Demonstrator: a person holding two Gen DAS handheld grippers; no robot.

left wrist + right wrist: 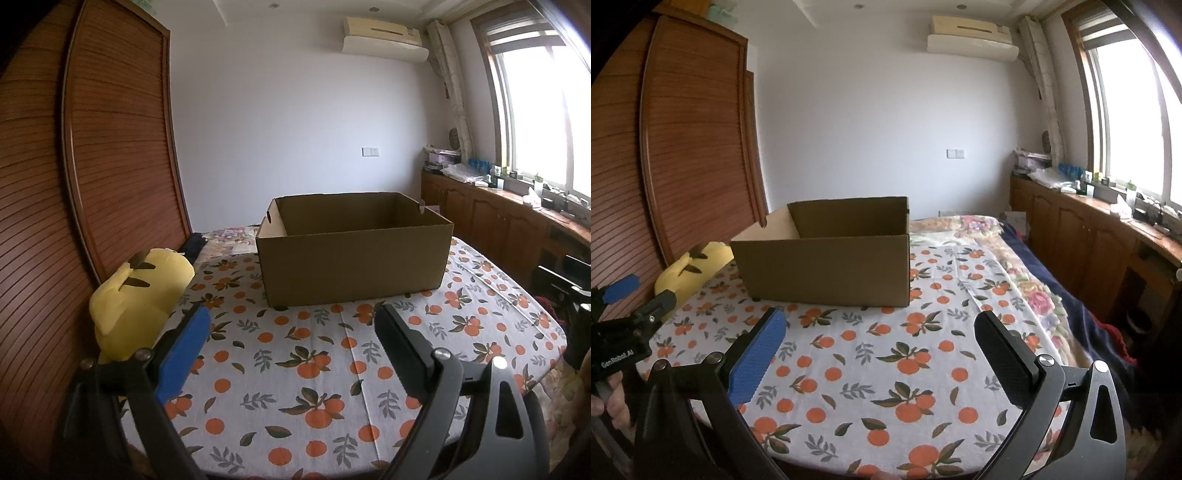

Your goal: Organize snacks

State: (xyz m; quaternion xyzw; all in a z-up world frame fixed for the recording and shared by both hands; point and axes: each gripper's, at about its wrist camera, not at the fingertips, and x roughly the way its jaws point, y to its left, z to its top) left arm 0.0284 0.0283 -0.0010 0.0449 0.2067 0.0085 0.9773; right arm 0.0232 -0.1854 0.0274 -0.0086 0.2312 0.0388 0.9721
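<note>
Both sets of tongs hover released over the orange-print tablecloth (295, 369): left gripper (291, 325) and right gripper (879, 328) gape wide, holding nothing. Open cardboard box (354, 266) sits ahead, yellow plush toy (136, 302) beside it.

The one readable text is "GenRobot.AI", in white letters on the black body of the left gripper (633, 295), seen at the left edge of the right wrist view, left of the cardboard box (827, 254). The box's near wall appears unprinted, though the view is soft.
</note>
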